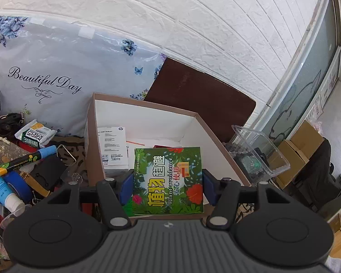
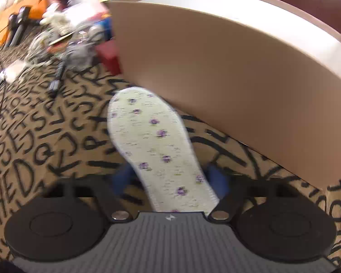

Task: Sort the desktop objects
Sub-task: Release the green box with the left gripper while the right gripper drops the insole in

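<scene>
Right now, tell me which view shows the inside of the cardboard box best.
The left wrist view: it looks down into the cardboard box, showing white walls and papers. The right wrist view shows only its tan outer wall.

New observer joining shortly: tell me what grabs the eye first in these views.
The green "Plant avoidance" box, between the left tongs above the open cardboard box. Then the floral insole, flat on the letter-printed cloth between the right tongs.
</scene>
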The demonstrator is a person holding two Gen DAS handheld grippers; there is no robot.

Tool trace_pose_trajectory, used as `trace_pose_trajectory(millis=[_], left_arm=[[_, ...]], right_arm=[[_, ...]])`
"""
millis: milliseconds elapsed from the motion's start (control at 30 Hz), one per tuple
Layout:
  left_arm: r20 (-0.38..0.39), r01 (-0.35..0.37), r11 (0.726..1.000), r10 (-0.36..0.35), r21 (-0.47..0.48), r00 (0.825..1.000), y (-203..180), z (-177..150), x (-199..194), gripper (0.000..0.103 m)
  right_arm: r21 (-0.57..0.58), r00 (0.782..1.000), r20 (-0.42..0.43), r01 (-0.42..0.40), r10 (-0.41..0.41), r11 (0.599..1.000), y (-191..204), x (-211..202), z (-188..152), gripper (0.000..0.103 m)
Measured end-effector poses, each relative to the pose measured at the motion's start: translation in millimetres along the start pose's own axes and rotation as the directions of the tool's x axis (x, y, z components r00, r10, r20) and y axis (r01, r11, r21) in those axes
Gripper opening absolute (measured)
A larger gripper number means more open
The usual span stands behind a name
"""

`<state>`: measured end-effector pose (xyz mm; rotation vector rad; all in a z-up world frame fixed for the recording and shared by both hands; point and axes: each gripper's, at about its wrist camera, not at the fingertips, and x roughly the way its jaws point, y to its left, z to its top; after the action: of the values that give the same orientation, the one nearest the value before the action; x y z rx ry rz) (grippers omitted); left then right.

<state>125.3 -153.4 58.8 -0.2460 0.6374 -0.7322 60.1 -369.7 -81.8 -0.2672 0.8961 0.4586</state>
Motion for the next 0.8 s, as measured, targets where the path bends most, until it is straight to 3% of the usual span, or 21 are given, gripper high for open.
trace_pose_trajectory(millis=[167,400,500,600,667,800], left_arm=[[0.007,-0.004,1.0,0.004,0.015,1.0,-2,1,-2,0.063],[0.036,-0.005,1.0,0.004,0.029,0.999,-5,8,-7,0.063],[0.044,-0.017,0.999,0.015,0.034,0.999,-6,15,-3,0.063],[0.038,-0.017,0.999,0.016,0.045,0.999,-10,23,12,0.063],[0.042,-0.029,0.998,0.027,0.054,0.999,-13,28,25,0.063],[0.03,-0.04,0.999,0.039,0.034,0.999,-12,37,58,0.063]], right_arm=[[0.061,0.999,0.038,0.012,-0.014,0.998,6,-24,-5,0.044],[0.169,0.985,0.173,-0.041,0.011,0.985,0,-84,-18,0.042],[0.22,0.953,0.303,-0.068,-0.002,0.973,-13,-124,-13,0.042],[0.284,0.905,0.411,-0.012,-0.11,0.959,-33,-151,4,0.043],[0.319,0.879,0.435,0.051,-0.194,0.946,-50,-153,21,0.043],[0.415,0.857,0.434,0.083,-0.278,0.906,-92,-126,53,0.043]])
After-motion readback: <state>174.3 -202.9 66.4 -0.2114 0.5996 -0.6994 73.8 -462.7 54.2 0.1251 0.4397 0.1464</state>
